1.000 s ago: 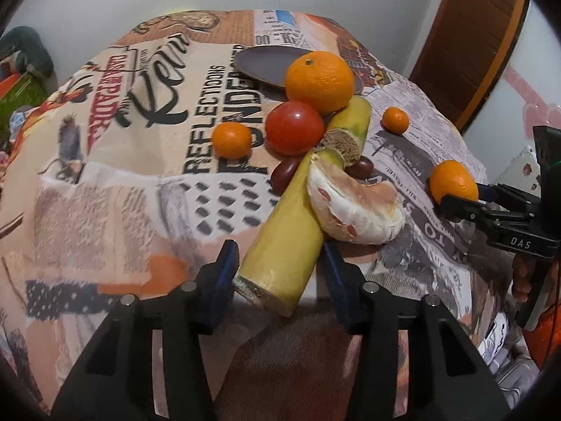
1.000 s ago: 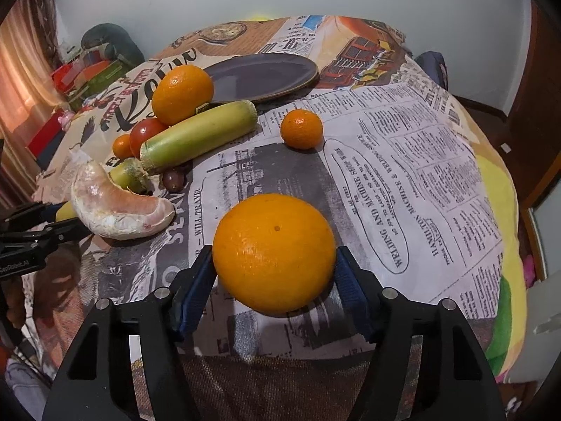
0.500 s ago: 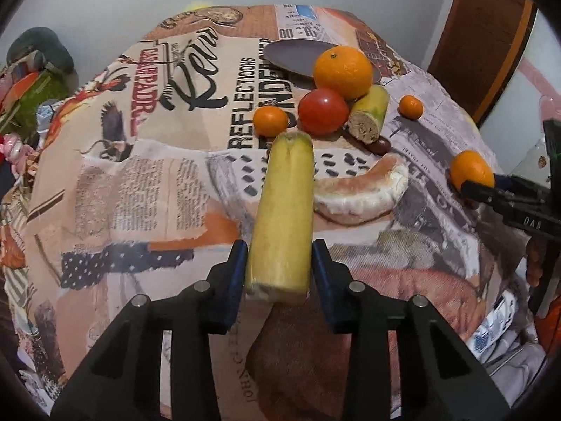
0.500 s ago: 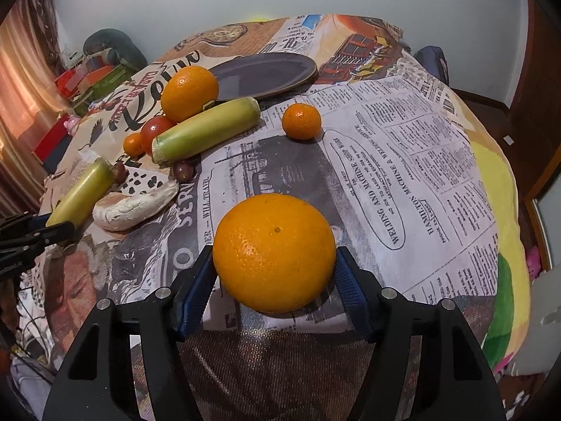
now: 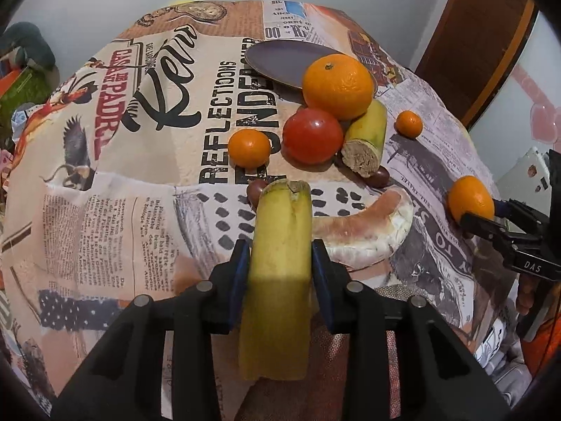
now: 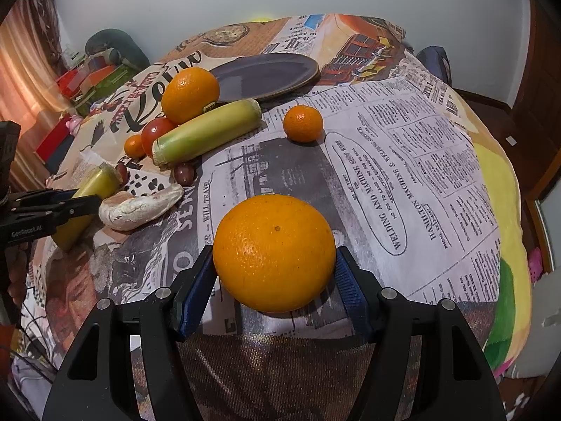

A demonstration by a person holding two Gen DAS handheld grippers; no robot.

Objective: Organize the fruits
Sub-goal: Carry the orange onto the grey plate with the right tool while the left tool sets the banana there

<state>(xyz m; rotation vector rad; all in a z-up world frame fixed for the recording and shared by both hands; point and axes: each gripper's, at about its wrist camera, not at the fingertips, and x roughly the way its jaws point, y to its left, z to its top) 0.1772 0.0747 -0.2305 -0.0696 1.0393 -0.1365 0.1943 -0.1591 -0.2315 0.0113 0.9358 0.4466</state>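
Desk (image 6: 403,161) cloth now carries one stalk fewer: the left tool (image 5: 280,263), whose jaws have just been closing, is clenched on the yellow cane piece (image 5: 280,245), which a second ago lay across the peeled pomelo wedge (image 5: 364,228) and now points toward twelve o'clock, so I judge it ready to be moved. Dark plate (image 6: 266,73) at twelve o'clock holds nothing, while the right tool (image 6: 275,277) grasps the big orange (image 6: 273,252) at six o'clock; the second cane piece (image 6: 207,133), tomato (image 5: 312,135) and mandarins stay loose at ten o'clock.
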